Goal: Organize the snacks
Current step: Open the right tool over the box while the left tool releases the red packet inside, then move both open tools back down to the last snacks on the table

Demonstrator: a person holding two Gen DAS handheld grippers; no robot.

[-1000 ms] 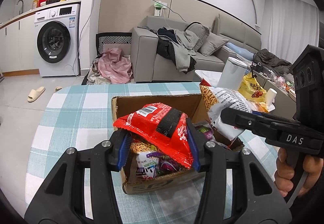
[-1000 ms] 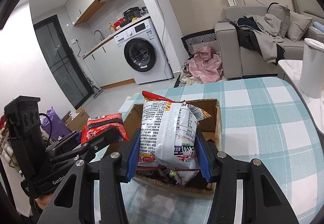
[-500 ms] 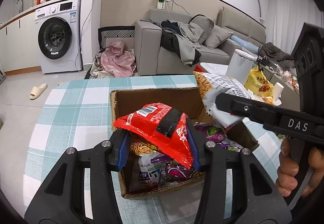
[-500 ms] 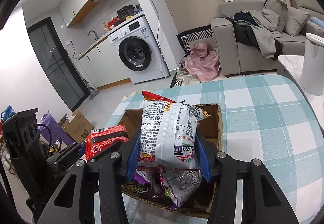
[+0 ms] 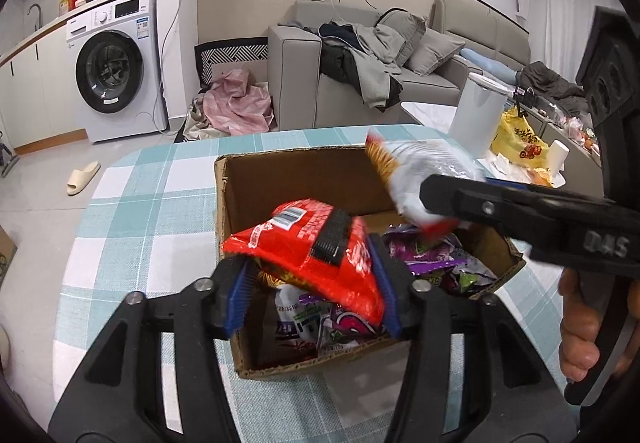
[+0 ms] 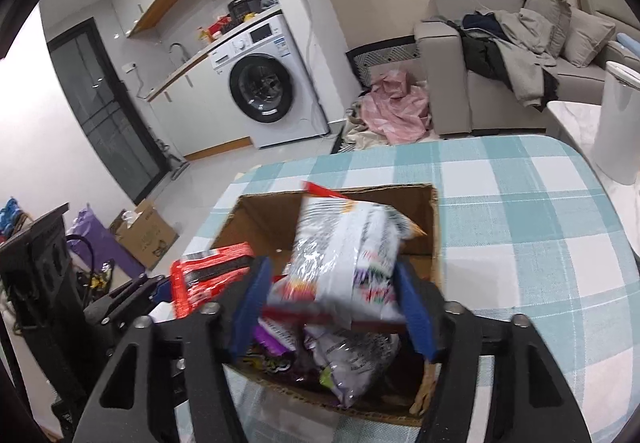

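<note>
An open cardboard box (image 5: 256,187) (image 6: 424,219) stands on the checked tablecloth and holds several snack packets (image 5: 432,263). My left gripper (image 5: 314,291) is shut on a red snack bag (image 5: 316,247) above the box's near left part; the bag also shows in the right wrist view (image 6: 208,275). My right gripper (image 6: 334,311) has its jaws spread wider than the white and silver snack bag (image 6: 348,255) between them, which is blurred and tilted over the box. In the left wrist view that bag (image 5: 416,171) hangs at the right gripper's tip over the box's far right corner.
The table (image 5: 132,211) has a teal and white checked cloth (image 6: 520,211). A white bin (image 5: 476,115) and a yellow bag (image 5: 520,147) stand off the table's right. A sofa (image 5: 360,75) and a washing machine (image 5: 116,71) lie beyond.
The right gripper's jaws have spread and the white bag has slipped and tilted, blurred in motion. Both grippers have moved in over the box. The left still grips the red bag.
</note>
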